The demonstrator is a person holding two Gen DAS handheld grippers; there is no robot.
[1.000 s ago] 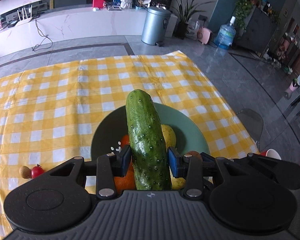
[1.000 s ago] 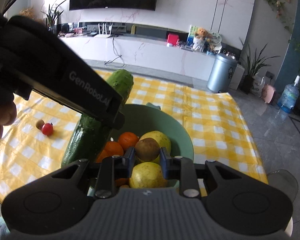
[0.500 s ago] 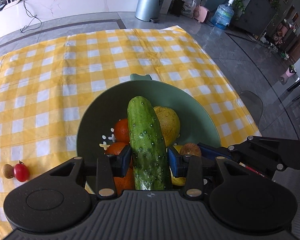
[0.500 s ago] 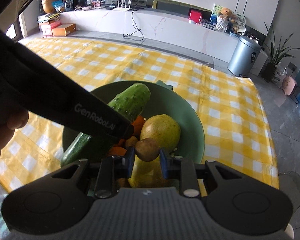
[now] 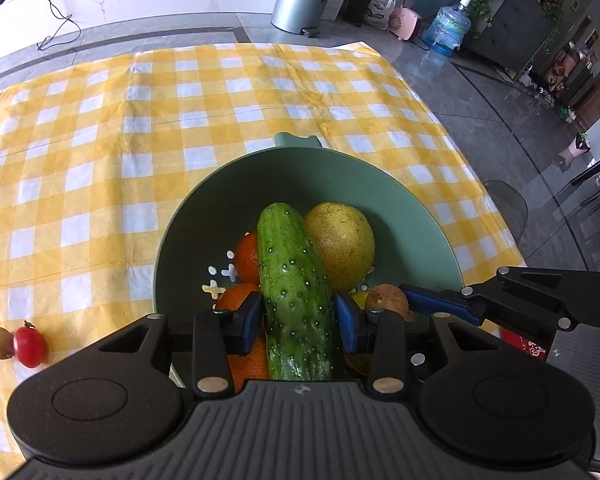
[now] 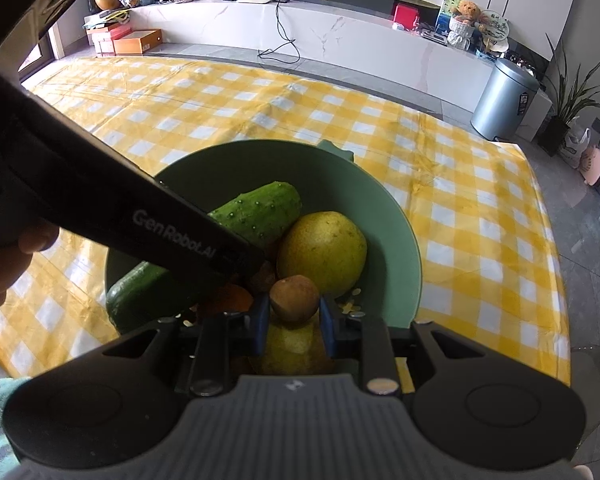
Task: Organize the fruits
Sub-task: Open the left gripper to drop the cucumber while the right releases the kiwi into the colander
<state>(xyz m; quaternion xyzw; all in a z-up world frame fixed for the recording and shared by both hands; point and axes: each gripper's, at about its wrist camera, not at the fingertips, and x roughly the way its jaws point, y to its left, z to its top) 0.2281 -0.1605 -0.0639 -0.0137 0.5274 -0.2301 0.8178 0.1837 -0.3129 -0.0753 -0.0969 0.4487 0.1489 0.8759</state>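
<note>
Left wrist view showed the left gripper (image 5: 299,318) clamped mid-body on the stiff, probably slippery cucumber (image 5: 294,292), right gripper (image 6: 293,320) holding a small brown fruit (image 6: 294,298).

Left gripper (image 5: 299,316): blue pads (image 5: 247,322) pressed on both sides of a cucumber (image 5: 294,292), gripped near its lower half, long axis running forward along the fingers. The gripper's black body crosses the left of the right wrist view as a diagonal bar, a thumb of the left hand (image 6: 18,258) visible at the left edge beneath it. Right gripper (image 6: 294,322): pads narrowly set, clamped on a small brown fruit (image 6: 295,298) at the fingertips. In the left wrist view its fingers (image 5: 436,304) reach in from the right, just beside the left gripper.
</note>
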